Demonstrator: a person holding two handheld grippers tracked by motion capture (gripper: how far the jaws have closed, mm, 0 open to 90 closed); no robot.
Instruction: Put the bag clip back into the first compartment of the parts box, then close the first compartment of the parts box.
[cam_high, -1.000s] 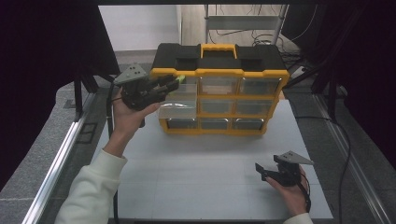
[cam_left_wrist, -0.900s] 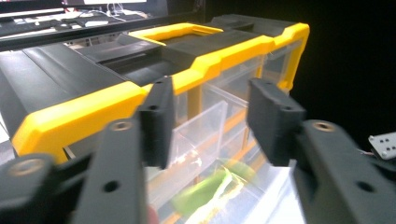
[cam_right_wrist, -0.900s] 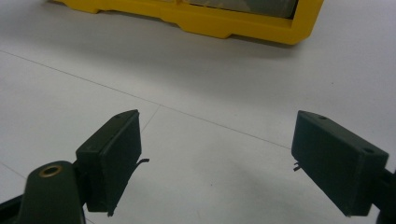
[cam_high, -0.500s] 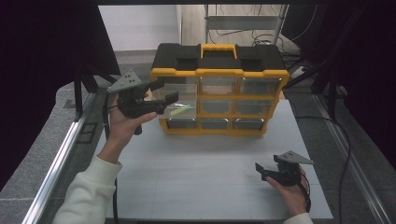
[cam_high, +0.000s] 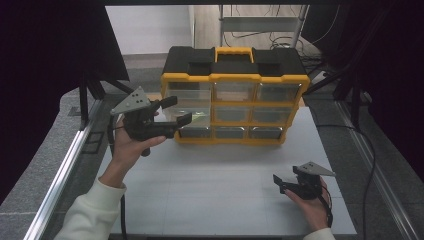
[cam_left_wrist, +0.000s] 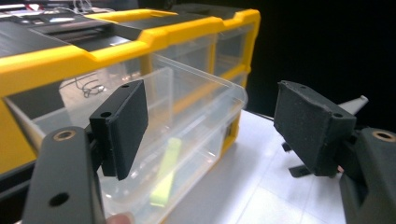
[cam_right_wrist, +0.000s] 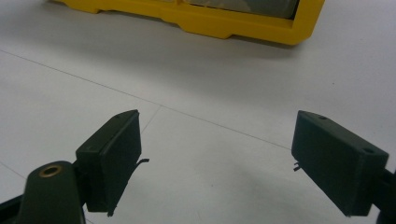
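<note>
A yellow and black organizer (cam_high: 235, 65) with clear drawers stands at the back of the white table. Its middle-left drawer (cam_high: 196, 109) is pulled out, and a yellow-green strip (cam_high: 201, 116) lies inside it. My left gripper (cam_high: 177, 111) hovers just left of that drawer, level with it. Its jaws have just been opening and now stand open with nothing between them. In the left gripper view the drawer (cam_left_wrist: 196, 107) and the strip (cam_left_wrist: 166, 172) lie just beyond the left gripper (cam_left_wrist: 210, 112). My right gripper (cam_high: 279, 184) rests open low over the table at front right, its jaws (cam_right_wrist: 217, 140) holding nothing.
White table (cam_high: 210, 200) spreads between the organizer and the hands. The organizer's yellow base (cam_right_wrist: 224, 21) lies ahead of the right gripper. Metal rails run along both table sides, and dark curtains and cables stand behind and to the right.
The left gripper has drawn back to the left and slightly down from the organizer's left drawers. Its jaws have spread apart. The right hand has stayed in place.
</note>
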